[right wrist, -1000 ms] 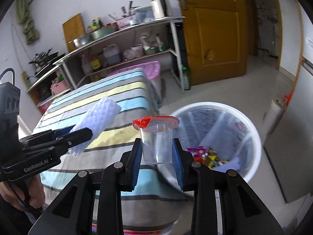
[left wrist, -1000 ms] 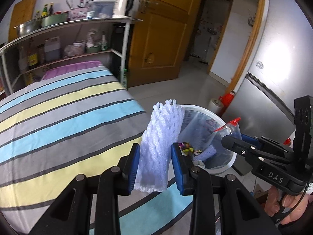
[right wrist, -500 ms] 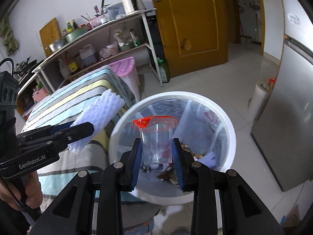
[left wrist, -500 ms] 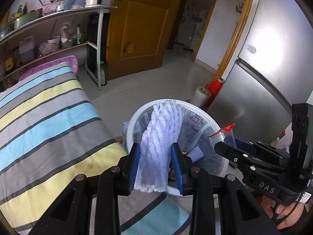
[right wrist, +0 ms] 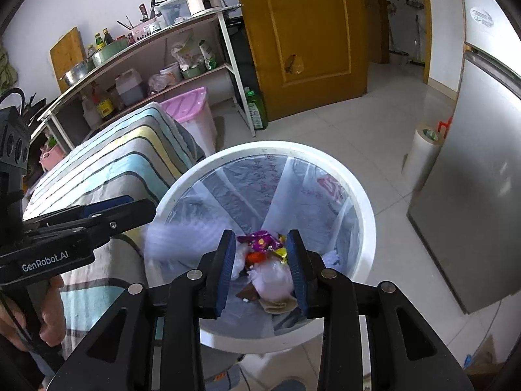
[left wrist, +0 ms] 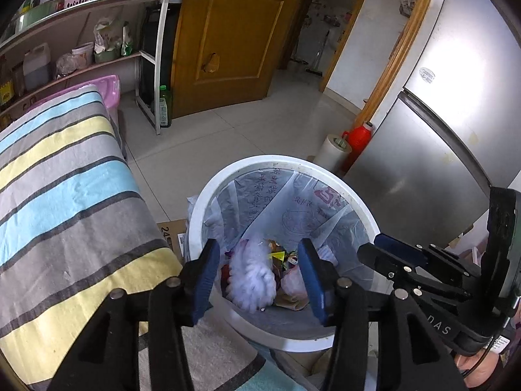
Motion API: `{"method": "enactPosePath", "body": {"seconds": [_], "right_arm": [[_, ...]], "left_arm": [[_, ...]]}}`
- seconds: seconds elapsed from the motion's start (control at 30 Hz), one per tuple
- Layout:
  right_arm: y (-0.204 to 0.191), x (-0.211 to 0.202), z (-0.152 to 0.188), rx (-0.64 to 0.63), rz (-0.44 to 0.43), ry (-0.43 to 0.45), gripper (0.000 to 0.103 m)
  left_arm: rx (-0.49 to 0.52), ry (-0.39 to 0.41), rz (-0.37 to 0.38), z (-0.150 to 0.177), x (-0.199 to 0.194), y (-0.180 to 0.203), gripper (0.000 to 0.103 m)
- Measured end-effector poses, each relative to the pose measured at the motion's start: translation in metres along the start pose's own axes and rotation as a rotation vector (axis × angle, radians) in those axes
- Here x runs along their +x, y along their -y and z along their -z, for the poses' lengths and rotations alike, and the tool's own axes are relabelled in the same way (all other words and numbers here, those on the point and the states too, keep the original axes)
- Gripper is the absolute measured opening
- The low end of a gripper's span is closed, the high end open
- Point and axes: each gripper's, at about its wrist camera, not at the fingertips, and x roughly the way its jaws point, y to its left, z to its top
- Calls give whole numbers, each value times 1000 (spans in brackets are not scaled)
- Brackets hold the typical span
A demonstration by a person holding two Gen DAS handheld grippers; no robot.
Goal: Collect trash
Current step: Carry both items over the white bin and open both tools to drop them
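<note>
Left wrist view: foam net (left wrist: 252, 277) lies in the bin (left wrist: 325, 342), tongs (left wrist: 259, 280) parted.

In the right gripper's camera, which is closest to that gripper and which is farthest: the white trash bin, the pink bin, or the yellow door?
1. White trash bin, right below and in front of the right gripper.
2. Pink bin, farther back on the left, past the end of the striped cloth.
3. Yellow door, at the far back, behind the shelf rack's right end.
</note>
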Motion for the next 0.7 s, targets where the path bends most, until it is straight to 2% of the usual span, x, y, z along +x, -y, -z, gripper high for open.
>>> {"method": "enactPosePath", "body": {"seconds": [0.07,0.3,0.7], "right_arm": [[1,-3,1,2,2,5,40],[-8,-24,2,-13,15,41,41],[-45,-87,26,-42,17,121,41]], "left_arm": [[3,3,1,1,-2,-1,53],[15,40,-9,5,-23,1,53],[78,133,-72,36,-90,11,53]]}}
